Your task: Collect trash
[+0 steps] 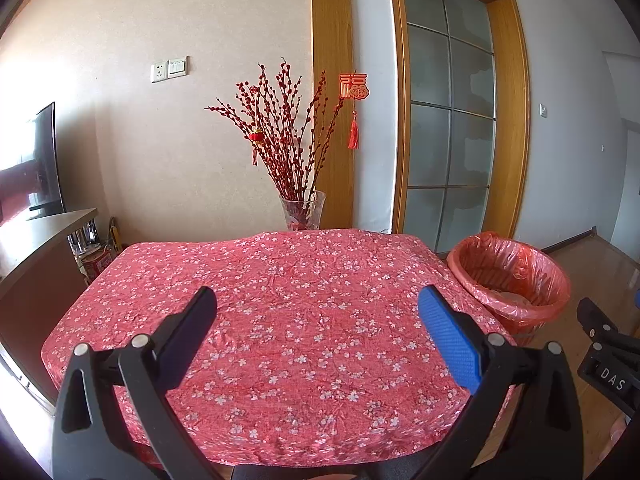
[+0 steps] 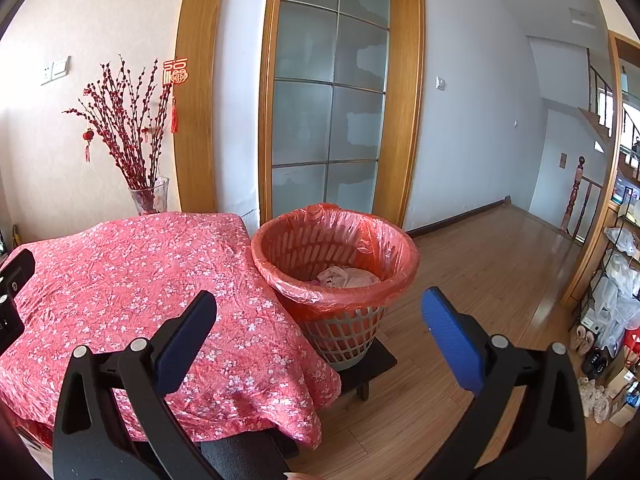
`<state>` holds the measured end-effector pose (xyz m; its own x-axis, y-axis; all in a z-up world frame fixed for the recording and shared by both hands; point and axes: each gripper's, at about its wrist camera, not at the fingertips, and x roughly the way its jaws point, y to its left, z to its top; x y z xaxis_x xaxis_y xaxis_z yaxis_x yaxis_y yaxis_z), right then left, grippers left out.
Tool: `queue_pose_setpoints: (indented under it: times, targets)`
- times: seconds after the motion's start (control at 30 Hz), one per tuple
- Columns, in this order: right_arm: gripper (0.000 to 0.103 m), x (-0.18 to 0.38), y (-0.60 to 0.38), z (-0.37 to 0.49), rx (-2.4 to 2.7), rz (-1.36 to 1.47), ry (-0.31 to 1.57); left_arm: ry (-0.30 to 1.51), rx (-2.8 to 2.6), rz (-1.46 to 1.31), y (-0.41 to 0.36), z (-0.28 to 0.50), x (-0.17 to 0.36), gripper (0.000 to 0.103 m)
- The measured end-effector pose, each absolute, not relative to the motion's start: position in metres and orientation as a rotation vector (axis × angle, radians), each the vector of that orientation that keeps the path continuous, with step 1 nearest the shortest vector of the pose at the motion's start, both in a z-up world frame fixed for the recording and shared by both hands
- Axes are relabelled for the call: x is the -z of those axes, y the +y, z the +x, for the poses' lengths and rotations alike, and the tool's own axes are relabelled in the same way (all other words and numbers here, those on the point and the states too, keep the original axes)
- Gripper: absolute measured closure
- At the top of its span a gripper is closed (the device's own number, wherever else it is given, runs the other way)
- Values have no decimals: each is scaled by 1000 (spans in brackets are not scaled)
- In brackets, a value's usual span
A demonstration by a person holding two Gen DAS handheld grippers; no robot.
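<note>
A grey lattice waste basket (image 2: 340, 276) lined with a red plastic bag stands on a low dark stool right of the table; it also shows in the left wrist view (image 1: 510, 280). Crumpled white and pink trash (image 2: 346, 276) lies inside it. The table has a red floral cloth (image 1: 276, 316), with no loose trash on it in either view. My left gripper (image 1: 318, 306) is open and empty above the table's near part. My right gripper (image 2: 320, 308) is open and empty, in front of the basket and over the table's right edge (image 2: 280, 320).
A glass vase (image 1: 303, 212) of red branches stands behind the table's far edge. A wooden-framed glass door (image 2: 332, 92) is behind the basket. A dark cabinet (image 1: 36, 264) is left of the table. Shelves with bags and shoes (image 2: 612, 320) line the right wall.
</note>
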<state>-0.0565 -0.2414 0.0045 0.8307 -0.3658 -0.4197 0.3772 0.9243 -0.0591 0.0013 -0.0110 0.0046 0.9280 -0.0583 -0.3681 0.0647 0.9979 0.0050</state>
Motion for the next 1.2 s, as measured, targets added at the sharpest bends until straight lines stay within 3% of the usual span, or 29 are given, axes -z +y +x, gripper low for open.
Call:
queue_pose_setpoints:
  times: [1.2]
  targets:
    - [2, -2, -242, -56, 398, 29, 447, 388, 63, 18, -11, 3, 0, 4]
